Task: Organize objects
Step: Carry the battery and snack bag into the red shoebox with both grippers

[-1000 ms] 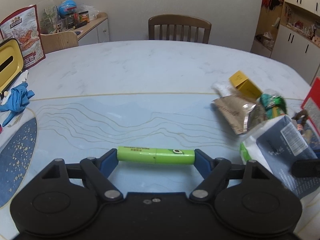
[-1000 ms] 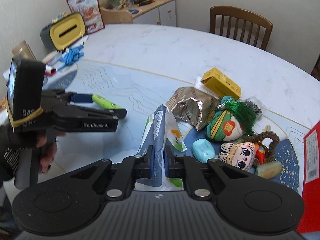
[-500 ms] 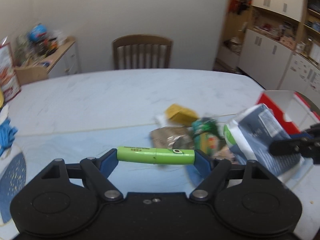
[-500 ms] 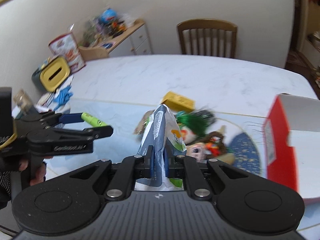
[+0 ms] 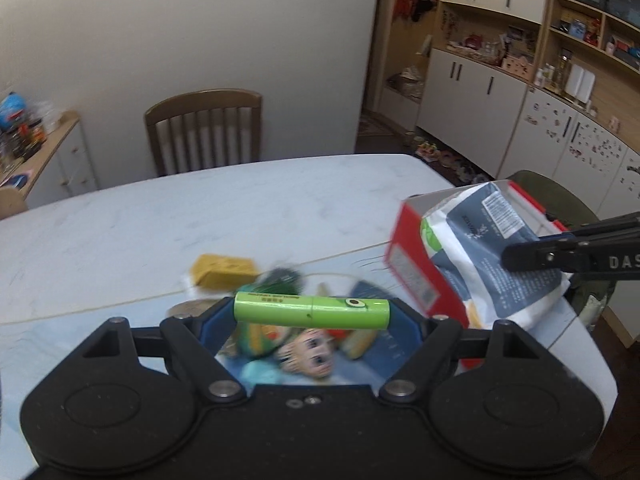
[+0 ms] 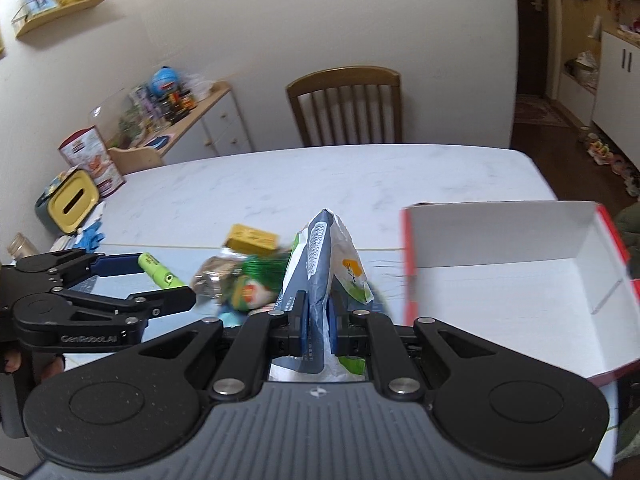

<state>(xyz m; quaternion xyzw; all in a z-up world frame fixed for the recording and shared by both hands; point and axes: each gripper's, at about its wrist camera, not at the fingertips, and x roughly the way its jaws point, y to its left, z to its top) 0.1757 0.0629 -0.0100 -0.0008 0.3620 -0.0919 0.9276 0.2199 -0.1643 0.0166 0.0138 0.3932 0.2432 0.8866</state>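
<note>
My left gripper (image 5: pixel 312 314) is shut on a lime-green tube (image 5: pixel 311 310), held crosswise above the table; the same green tube (image 6: pixel 157 272) shows in the right wrist view at the left. My right gripper (image 6: pixel 318 322) is shut on a blue and white pouch (image 6: pixel 320 276), lifted off the table. That pouch (image 5: pixel 490 256) hangs in front of the red box with a white inside (image 5: pixel 416 276). The box (image 6: pixel 508 284) stands open at the table's right end.
Below the grippers lies a blurred pile: a yellow carton (image 6: pixel 252 238), a silver wrapper (image 6: pixel 210 280), a green-haired plush (image 6: pixel 256 284) and a doll face (image 5: pixel 310 350). A wooden chair (image 6: pixel 348 108) stands behind the table. A yellow-lidded bin (image 6: pixel 72 202) sits far left.
Both grippers have risen and swung right toward the red box, each keeping its load. The box's open white inside has come into the right wrist view.
</note>
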